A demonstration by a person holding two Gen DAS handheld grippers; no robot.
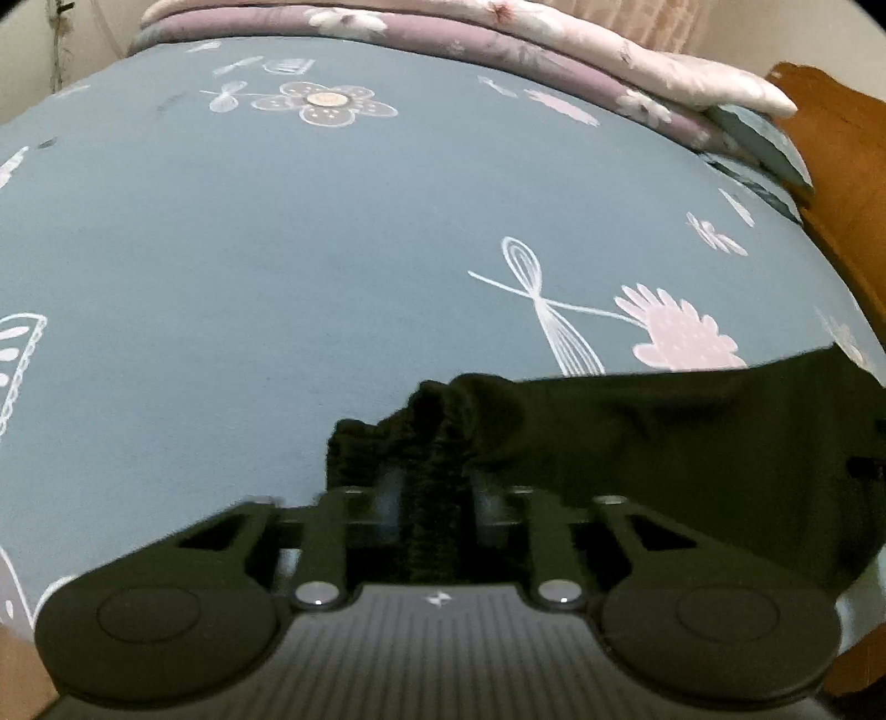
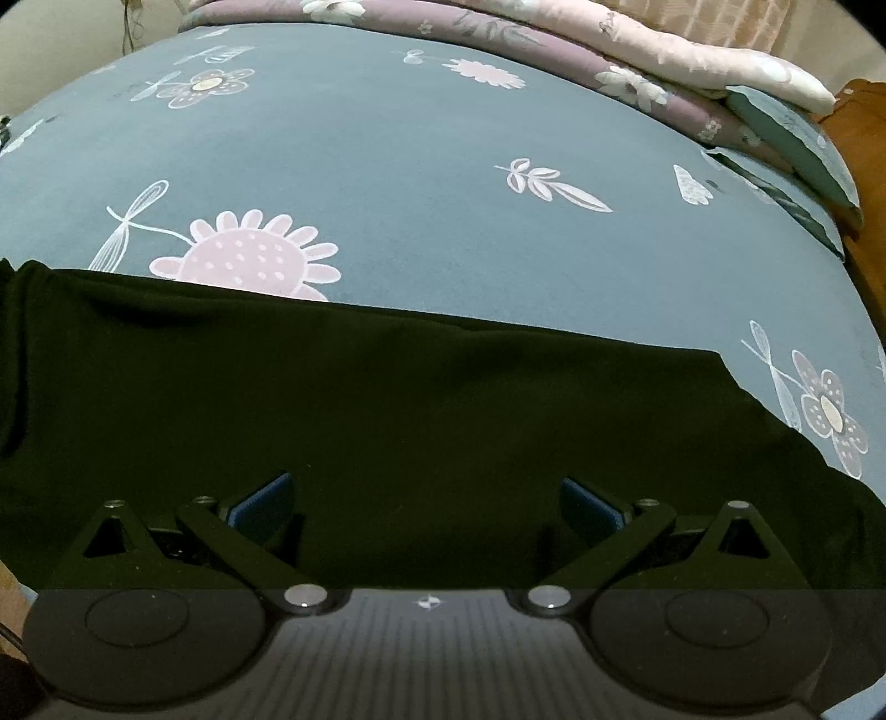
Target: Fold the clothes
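A black garment (image 1: 664, 432) lies on a blue-grey flowered bedsheet (image 1: 277, 249) and stretches off to the right in the left wrist view. Its gathered, ribbed elastic edge (image 1: 432, 443) runs straight between the fingers of my left gripper (image 1: 434, 487), which is shut on it. In the right wrist view the same black garment (image 2: 415, 387) lies spread flat across the lower half of the picture. My right gripper (image 2: 426, 501) hovers over it, open wide, with blue pads (image 2: 266, 498) showing and nothing pinched between them.
Folded pink and mauve quilts (image 1: 498, 39) are stacked along the far edge of the bed, with a folded blue piece (image 1: 764, 138) beside them. Brown wooden furniture (image 1: 841, 138) borders the bed on the right. The bedsheet (image 2: 415, 166) beyond the garment is flat.
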